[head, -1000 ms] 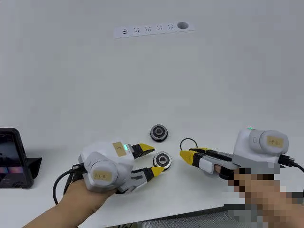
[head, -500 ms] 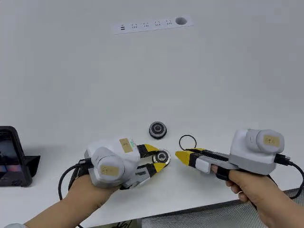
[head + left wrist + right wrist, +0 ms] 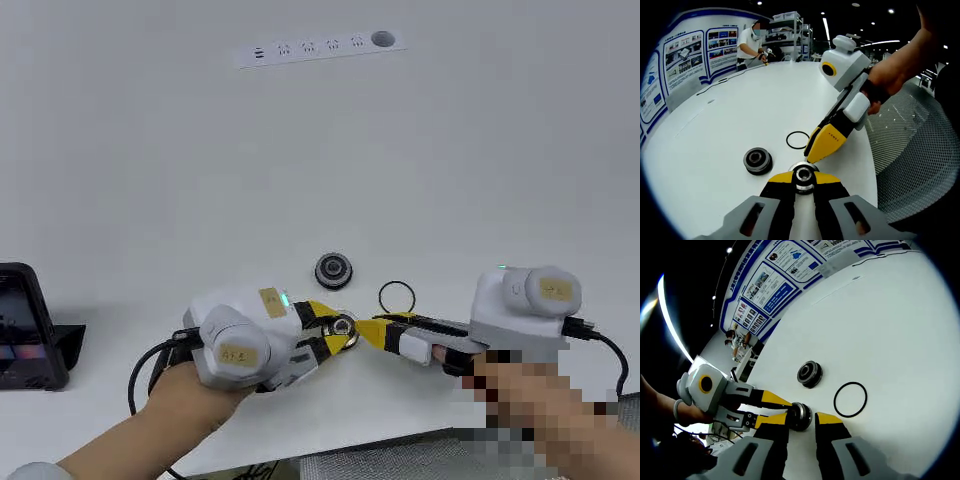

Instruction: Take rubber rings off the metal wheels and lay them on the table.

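My left tool (image 3: 333, 327) is clamped on a metal wheel (image 3: 804, 176), the two yellow jaws pinching it from either side and holding it just above the desk (image 3: 450, 180). My right tool (image 3: 802, 419) has its jaws parted by a narrow gap, with the tips right at the wheel's rim. I cannot tell from here whether they are touching it.

One rubber ring (image 3: 850, 399) already lies flat on the desk, just ahead of the right tool and off to its right. A second wheel (image 3: 334, 270) sits on the desk further ahead of both tools, well apart from the one I hold. Its rim looks dark, so I judge its ring is on.

The step in hand, as I read it, is peeling the ring off the held wheel. To do it well I want the left tool gripping firmly so the wheel cannot spin or slip out. The right tool should catch only the rubber at the rim, not the metal (the ring is hard to make out between the jaws, so I go by the rim edge). Then I would pull outward along the axle line, roll the ring over the lip, and lay it beside the first.
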{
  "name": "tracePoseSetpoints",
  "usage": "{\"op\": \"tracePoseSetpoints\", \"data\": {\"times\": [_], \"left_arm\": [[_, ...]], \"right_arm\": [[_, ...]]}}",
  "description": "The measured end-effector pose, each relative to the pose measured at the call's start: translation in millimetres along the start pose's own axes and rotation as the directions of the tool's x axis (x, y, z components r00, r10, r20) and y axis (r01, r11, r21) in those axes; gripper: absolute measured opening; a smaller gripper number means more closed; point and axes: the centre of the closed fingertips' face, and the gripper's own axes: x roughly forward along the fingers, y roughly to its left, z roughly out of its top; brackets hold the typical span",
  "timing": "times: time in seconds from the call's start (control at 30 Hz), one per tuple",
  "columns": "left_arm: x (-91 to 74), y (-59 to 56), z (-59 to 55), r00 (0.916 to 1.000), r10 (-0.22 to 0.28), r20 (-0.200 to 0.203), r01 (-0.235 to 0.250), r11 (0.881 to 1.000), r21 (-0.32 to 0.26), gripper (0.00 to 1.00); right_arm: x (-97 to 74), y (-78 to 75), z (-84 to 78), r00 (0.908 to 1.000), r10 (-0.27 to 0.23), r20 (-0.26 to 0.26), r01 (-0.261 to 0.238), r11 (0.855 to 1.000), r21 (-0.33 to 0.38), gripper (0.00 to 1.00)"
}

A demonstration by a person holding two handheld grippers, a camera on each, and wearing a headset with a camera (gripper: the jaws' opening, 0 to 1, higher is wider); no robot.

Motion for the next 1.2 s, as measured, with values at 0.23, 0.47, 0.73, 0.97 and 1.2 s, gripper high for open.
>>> {"op": "tracePoseSetpoints", "data": {"times": [0.23,0.47,0.73,0.97,1.2], "left_arm": [[-1.1,0.0,-0.3,1.0000,0.003,0.005,-0.003,1.000,-0.004,0.14],[-1.5,0.1,-0.4,1.0000,0.007,0.007,-0.007,1.000,-0.009,0.14],[-2.2,0.1,-0.3,0.9999,0.009,0.009,-0.009,1.000,-0.011,0.14],[-2.0,0.5,-0.9,0.9999,0.010,0.009,-0.010,1.000,-0.012,0.14],[-2.2,0.3,-1.0,0.9999,0.012,0.009,-0.012,1.000,-0.014,0.14]], "right_arm": [[9.6,2.7,2.2,0.9997,0.018,-0.018,-0.018,1.000,-0.005,0.22],[15.9,4.7,0.2,0.9986,0.036,-0.039,-0.036,0.999,0.003,0.23],[15.5,6.2,-2.4,0.9968,0.056,-0.058,-0.054,0.998,0.034,0.24],[7.2,8.5,-8.1,0.9930,0.082,-0.085,-0.078,0.996,0.054,0.22],[3.5,10.9,-11.0,0.9927,0.088,-0.082,-0.082,0.994,0.073,0.22]]}}
